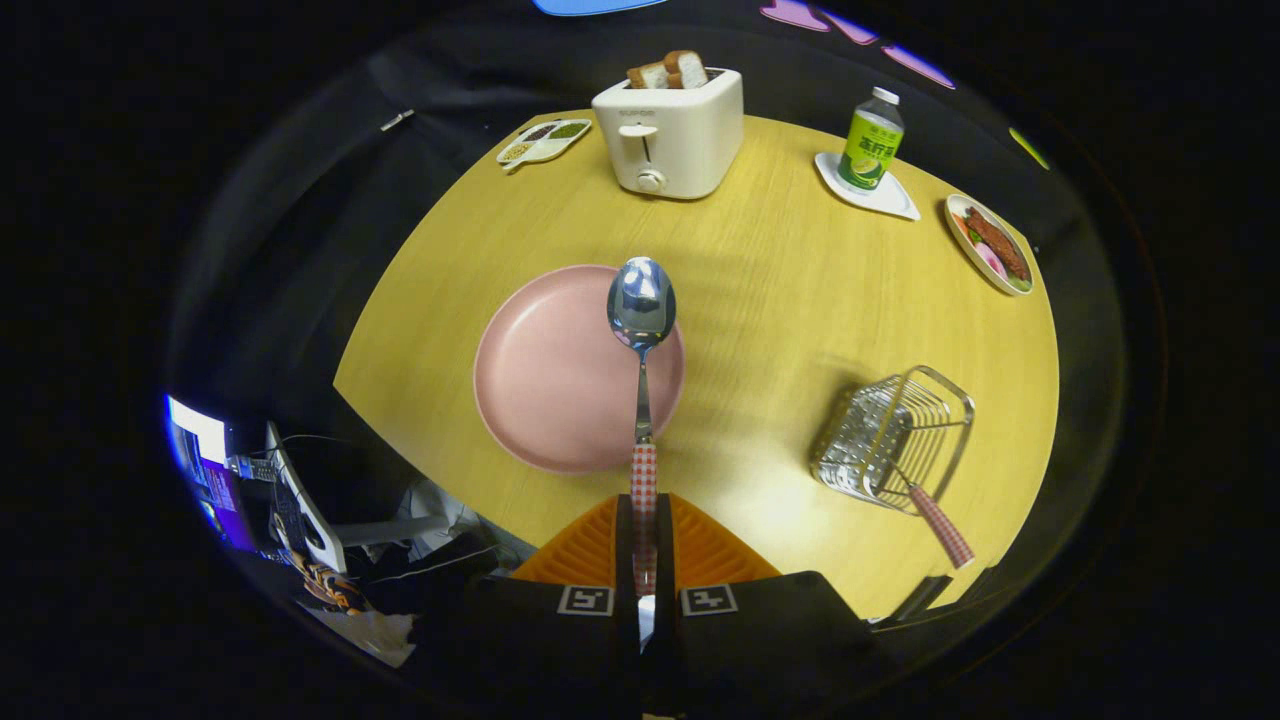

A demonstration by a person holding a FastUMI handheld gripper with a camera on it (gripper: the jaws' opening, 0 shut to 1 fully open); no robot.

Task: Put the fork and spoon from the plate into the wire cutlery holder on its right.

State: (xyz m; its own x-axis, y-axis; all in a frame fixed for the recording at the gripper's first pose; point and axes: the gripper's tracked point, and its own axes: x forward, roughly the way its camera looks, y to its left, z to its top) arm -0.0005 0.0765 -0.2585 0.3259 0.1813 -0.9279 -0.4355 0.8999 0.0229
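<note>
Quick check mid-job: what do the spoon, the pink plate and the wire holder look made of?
Spoon, held between the shut gripper fingers: polished metal bowl with mirror reflections; checked handle, probably plastic or ceramic. Pink plate: matte, likely ceramic or melamine, no sharp glare. Wire cutlery holder: shiny metal wire, probably steel.

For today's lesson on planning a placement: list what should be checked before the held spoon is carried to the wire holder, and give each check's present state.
1. Gripper shut on the red-checked handle of the shiny metal spoon: ok.
2. Spoon lifted off the round pink plate: cannot tell.
3. Plate bare of other cutlery: ok.
4. Silver wire cutlery holder standing upright: not ok, it looks tipped.
5. Red-checked handle, likely the fork's, already in the holder: ok.
</note>
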